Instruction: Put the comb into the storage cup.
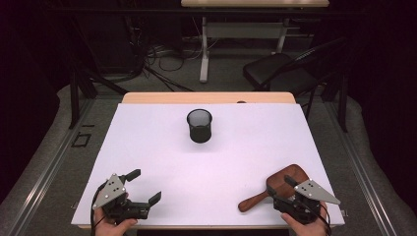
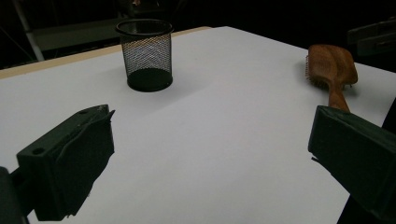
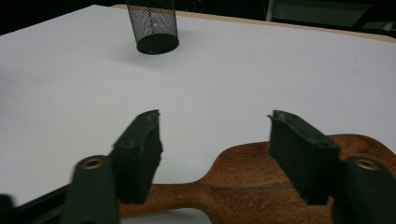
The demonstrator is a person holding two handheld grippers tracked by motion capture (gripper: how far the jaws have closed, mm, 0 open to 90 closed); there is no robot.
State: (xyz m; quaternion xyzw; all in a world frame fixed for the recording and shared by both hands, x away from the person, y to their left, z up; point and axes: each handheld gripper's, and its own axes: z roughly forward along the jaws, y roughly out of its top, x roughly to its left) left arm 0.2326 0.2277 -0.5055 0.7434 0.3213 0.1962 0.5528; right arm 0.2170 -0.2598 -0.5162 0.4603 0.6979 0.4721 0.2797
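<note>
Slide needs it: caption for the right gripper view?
Right claw open above a wooden hairbrush, black mesh cup beyond on the white table.

Two black tongs, left tongs (image 1: 145, 185) with a grey three-cornered plate on top dotted with small screws, right tongs (image 1: 277, 186) with the same grey plate, chunky flat black pads, brass-coloured round screws near the pads, thin black cables trailing behind

Open tabletop (image 1: 162, 147) around lone mesh cup (image 1: 199, 126)

bright white tabletop, dark surroundings (near jaws slightly blurred), soft shadows.
</note>
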